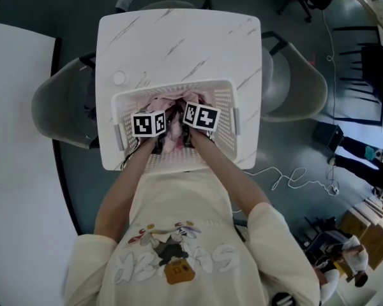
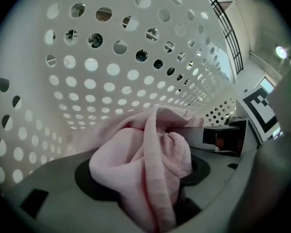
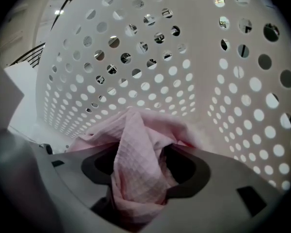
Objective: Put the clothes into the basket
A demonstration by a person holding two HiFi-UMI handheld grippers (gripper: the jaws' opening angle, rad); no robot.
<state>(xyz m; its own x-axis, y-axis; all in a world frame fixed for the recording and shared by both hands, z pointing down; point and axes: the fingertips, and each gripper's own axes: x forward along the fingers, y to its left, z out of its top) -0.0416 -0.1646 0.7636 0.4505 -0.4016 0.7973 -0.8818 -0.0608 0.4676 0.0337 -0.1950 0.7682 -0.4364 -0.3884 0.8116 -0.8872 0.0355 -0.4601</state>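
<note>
Head view: cloth (image 1: 171, 104) inside basket (image 1: 226, 107), below rim.
Left gripper (image 2: 146, 186): clamped on cloth bunch.
Right gripper (image 3: 138, 186): clamped on cloth too; drop likely straight down.

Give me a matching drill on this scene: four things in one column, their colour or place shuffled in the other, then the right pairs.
Things:
1. basket
2. pink cloth
3. table
4. chair

Descriptions:
A. grey, beside the table
B. bunched up inside the basket
C. white, walls full of round holes
D. white marbled top, bearing the basket

Pairs: 1-C, 2-B, 3-D, 4-A
</note>
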